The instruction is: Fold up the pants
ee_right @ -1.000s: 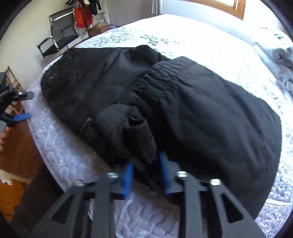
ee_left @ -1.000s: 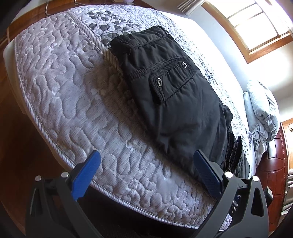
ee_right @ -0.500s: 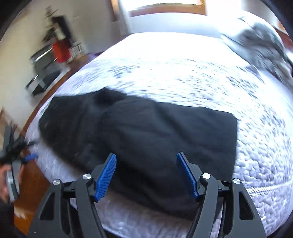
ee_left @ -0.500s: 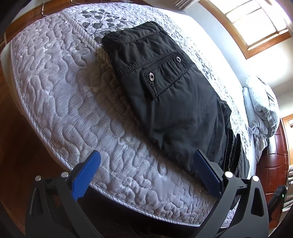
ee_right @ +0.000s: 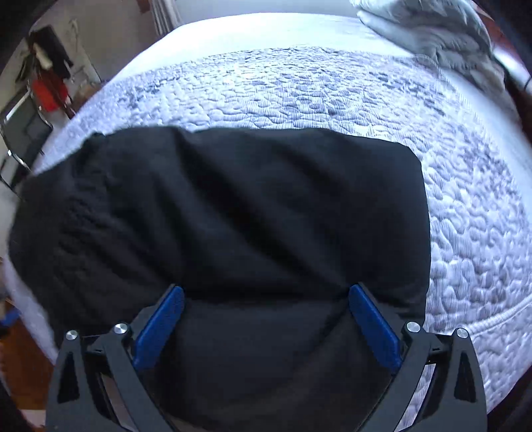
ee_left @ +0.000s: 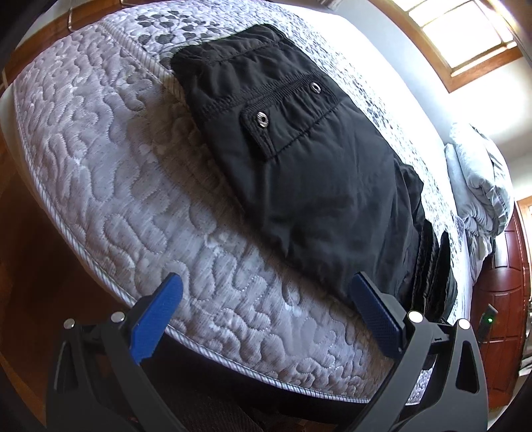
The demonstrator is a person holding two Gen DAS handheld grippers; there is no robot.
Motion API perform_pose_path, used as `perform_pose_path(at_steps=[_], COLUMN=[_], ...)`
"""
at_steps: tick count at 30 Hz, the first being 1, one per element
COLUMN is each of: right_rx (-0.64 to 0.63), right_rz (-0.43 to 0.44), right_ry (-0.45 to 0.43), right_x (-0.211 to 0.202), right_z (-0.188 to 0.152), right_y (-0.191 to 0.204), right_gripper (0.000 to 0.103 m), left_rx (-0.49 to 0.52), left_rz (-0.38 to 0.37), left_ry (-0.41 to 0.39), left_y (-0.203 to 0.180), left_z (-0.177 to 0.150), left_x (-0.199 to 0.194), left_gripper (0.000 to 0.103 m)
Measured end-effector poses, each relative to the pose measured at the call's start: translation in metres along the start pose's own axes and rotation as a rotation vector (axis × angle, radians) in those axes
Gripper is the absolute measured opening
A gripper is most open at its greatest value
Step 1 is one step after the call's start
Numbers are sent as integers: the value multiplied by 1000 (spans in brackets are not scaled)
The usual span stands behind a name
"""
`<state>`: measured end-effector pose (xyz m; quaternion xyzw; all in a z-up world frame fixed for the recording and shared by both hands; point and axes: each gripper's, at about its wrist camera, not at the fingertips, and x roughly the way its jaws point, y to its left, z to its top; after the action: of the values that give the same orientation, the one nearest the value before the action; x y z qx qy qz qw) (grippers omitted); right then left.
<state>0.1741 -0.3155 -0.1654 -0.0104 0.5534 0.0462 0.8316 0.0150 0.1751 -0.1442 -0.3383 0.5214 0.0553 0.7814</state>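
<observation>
Black padded pants (ee_left: 309, 172) lie folded into a compact bundle near the foot edge of the mattress (ee_left: 109, 172), and from here I judge the fold close to finished. My left gripper (ee_left: 266, 309) hangs over the mattress edge with its blue pads spread wide and nothing between them; only the near corner of the bundle sits just beyond the right pad. I keep it back there, I think, so it stays clear of the cloth. My right gripper (ee_right: 266, 319) points steeply down over the pants (ee_right: 226, 212), its jaws opening to full spread; the dark fabric shows between the pads, but they do not press on it, so I read this as letting go.

Quilted grey fabric covers the mattress, soft enough to let the bundle settle flat. A crumpled grey blanket (ee_left: 478, 186) sits at the far right, a bright window (ee_left: 465, 30) above it, dark wood furniture (ee_left: 505, 299) beside the bed, and a chair (ee_right: 23, 133) stands far left in the right view.
</observation>
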Motion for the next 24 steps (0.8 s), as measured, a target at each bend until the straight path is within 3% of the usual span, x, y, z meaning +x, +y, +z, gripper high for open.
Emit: perform_pose_path(at_steps=[5, 8, 12, 16, 19, 22, 24], right_rx=[8, 37, 154, 262, 284, 240, 198], right_rz=[-4, 61, 175, 242, 254, 209, 190], right_ry=[-8, -28, -115, -141, -165, -179, -187], right_x=[8, -12, -53, -77, -90, -96, -98], right_z=[-1, 0, -6, -20, -27, -28, -28], right_y=[-4, -10, -31, -56, -64, -61, -55], right_gripper=[100, 99, 99, 99, 99, 99, 99], left_rx=[-1, -53, -175, -377, -467, -463, -465], left_rz=[-27, -71, -218, -499, -626, -674, -598], left_ry=[25, -18, -95, -126, -154, -198, -191], left_y=[-5, 2, 25, 60, 76, 77, 77], left_z=[1, 8, 20, 28, 33, 38, 43], left_x=[11, 6, -3, 7, 17, 21, 25], left_gripper=[100, 100, 100, 100, 100, 100, 100])
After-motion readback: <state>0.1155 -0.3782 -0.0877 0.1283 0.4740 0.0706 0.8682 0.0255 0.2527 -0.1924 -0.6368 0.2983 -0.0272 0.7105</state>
